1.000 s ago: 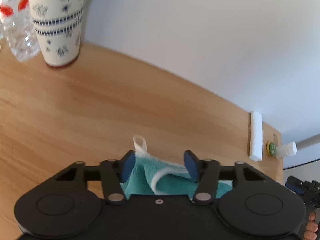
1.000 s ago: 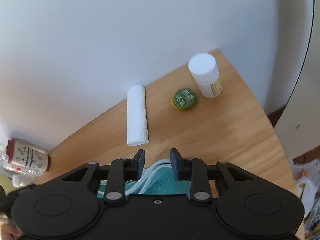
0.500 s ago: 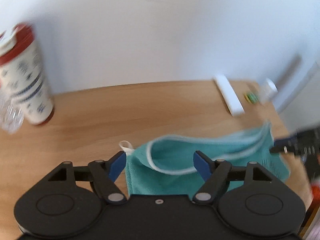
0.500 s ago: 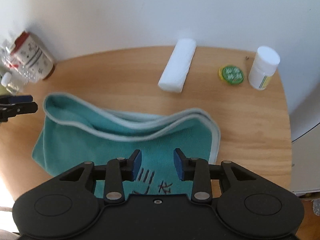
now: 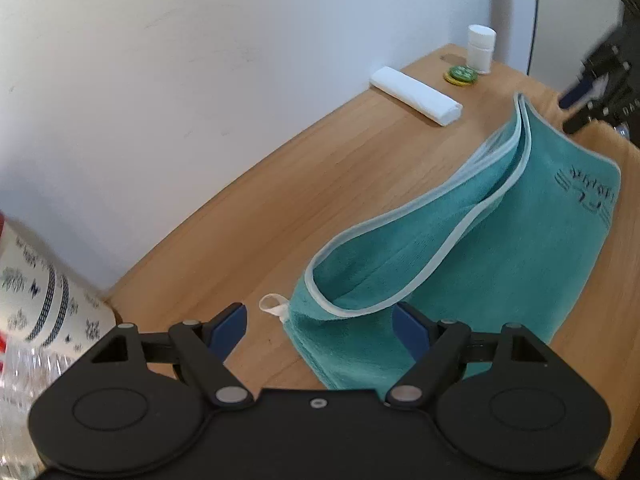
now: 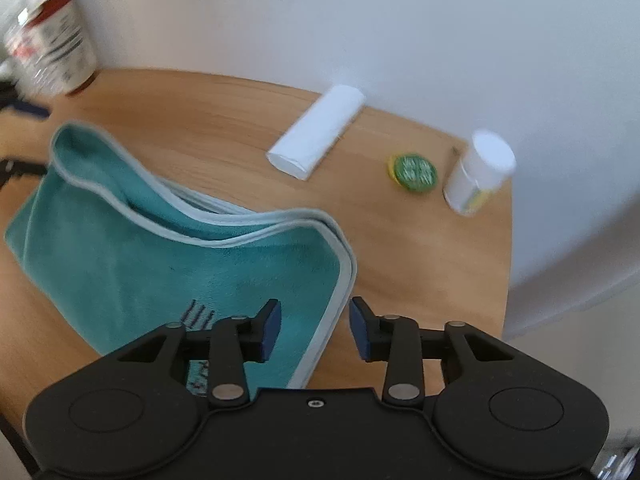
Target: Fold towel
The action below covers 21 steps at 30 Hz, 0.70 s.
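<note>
Left wrist view: the left gripper [image 5: 318, 330] has its jaws spread wide and empty, wider than a second ago, when they stood close around the teal cloth. The towel [image 5: 472, 248] now lies folded on the wooden surface [image 5: 260, 208], ahead and to the right of the jaws, its pale-trimmed edges gaping upward and its white hanging loop [image 5: 272, 305] sticking out at the near corner. A second ago only a bunched bit of cloth showed between the fingers; now the whole length is in view, dark lettering at its far right end. The patterned cup [image 5: 48, 300] has slid to the left edge, with a clear plastic bottle [image 5: 20, 392] below it. The white roll [image 5: 416, 95], green lid [image 5: 462, 75] and white pill bottle [image 5: 481, 48] stand along the wall at the far end. The right gripper shows blurred at the right edge.

Right wrist view: the right gripper [image 6: 314, 330] also has its jaws spread, holding nothing, wider than a second ago. The towel [image 6: 160, 252] lies to the left and ahead, its trimmed corner reaching between the jaws. A second ago the cloth sat tucked under the tool. The white roll [image 6: 318, 136], green lid [image 6: 414, 172] and pill bottle [image 6: 478, 176] lie beyond it, the cup [image 6: 60, 56] at far left.
</note>
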Tool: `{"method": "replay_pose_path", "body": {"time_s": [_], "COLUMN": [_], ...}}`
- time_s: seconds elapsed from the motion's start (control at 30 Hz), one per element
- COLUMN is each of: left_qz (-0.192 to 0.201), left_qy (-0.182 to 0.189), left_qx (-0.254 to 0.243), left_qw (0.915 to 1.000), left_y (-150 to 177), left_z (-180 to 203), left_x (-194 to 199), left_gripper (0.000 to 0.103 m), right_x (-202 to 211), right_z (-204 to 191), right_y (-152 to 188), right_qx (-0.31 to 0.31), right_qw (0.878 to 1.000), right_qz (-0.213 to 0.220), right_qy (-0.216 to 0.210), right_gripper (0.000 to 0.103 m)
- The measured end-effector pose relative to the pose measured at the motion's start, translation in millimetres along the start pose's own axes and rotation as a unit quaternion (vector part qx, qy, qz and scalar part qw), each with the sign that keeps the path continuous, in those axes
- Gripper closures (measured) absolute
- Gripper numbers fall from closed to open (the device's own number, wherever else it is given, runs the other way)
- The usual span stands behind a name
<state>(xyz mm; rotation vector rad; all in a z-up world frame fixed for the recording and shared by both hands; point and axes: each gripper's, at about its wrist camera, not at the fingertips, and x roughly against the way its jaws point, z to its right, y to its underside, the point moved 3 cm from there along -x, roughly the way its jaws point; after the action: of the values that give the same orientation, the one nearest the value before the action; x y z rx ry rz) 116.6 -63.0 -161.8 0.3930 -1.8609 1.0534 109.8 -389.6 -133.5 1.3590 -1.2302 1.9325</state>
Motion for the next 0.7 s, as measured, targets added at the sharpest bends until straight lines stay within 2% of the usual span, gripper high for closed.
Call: {"method": "replay_pose_path", "body": {"time_s": [0.1, 0.17, 0.27, 0.53, 0.57, 0.6, 0.67, 0.7], "left_qz": [0.022, 0.021, 0.017, 0.025, 0.024, 0.025, 0.025, 0.026], "left_qy": [0.021, 0.023, 0.049, 0.095, 0.099, 0.103, 0.101, 0.102], "left_qx": [-0.010, -0.011, -0.008, 0.006, 0.006, 0.005, 0.002, 0.004], "left_qw": [0.9995, 0.9994, 0.9986, 0.9951, 0.9947, 0.9944, 0.9945, 0.9944], "left_y": [-1.1, -3.9, -6.2, -9.7, -10.6, -11.6, -13.1, -13.2], "left_z": [-2.9, -5.3, -8.4, -12.8, -13.2, -13.7, -14.7, -15.4], "left_x": [-0.1, -2.7, -7.6, -12.5, -13.2, -14.1, -16.2, -16.6], "left_gripper": [0.021, 0.021, 0.022, 0.023, 0.026, 0.030, 0.036, 0.040], "right_x": [-5.2, -11.7, -19.1, -28.4, -29.7, -31.3, -32.9, -33.8], "right_z": [1.4, 1.0, 1.7, 9.1, 9.9, 10.0, 10.3, 10.6], "right_y": [-6.1, -11.6, -16.1, -26.3, -26.7, -28.2, -27.8, -27.5], "right_qx": [0.037, 0.066, 0.118, 0.168, 0.166, 0.164, 0.165, 0.167], "right_qw": [0.999, 0.998, 0.993, 0.984, 0.984, 0.983, 0.982, 0.982], "right_qz": [0.002, -0.002, -0.009, 0.008, 0.005, -0.008, -0.013, -0.015], "right_qy": [0.006, 0.007, 0.004, -0.052, -0.058, -0.081, -0.088, -0.088], "right_gripper": [0.059, 0.059, 0.058, 0.061, 0.067, 0.077, 0.078, 0.086]}}
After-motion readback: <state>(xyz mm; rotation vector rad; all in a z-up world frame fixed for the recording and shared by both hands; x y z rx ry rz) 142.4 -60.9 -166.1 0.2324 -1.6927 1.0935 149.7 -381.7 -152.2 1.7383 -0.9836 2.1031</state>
